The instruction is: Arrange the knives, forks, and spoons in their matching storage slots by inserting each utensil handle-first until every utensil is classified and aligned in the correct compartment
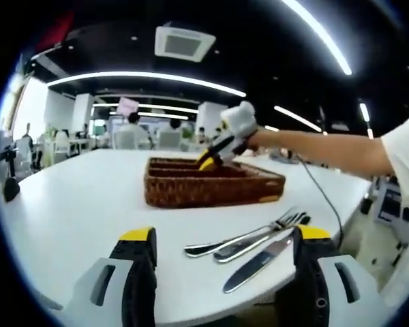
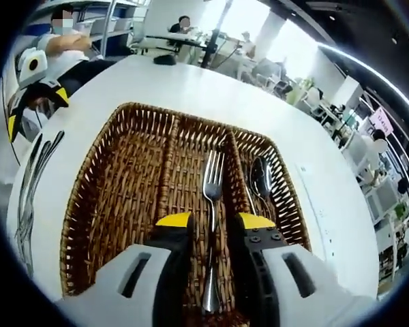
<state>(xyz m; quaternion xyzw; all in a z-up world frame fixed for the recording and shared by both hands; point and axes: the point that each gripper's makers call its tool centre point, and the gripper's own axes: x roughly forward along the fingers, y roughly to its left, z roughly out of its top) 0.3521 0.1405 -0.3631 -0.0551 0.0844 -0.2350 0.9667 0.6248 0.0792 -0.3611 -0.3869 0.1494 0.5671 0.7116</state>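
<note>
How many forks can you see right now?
2: one fork in the basket's middle compartment between the right gripper's jaws; another fork on the table. More may be hidden.

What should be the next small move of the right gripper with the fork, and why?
Probably open the right gripper and let the fork lie in the middle compartment of the wicker tray. The fork already lies along that slot between the jaws, and a spoon sits in the next compartment. A fork, a knife and another utensil wait on the table near the left gripper.
</note>
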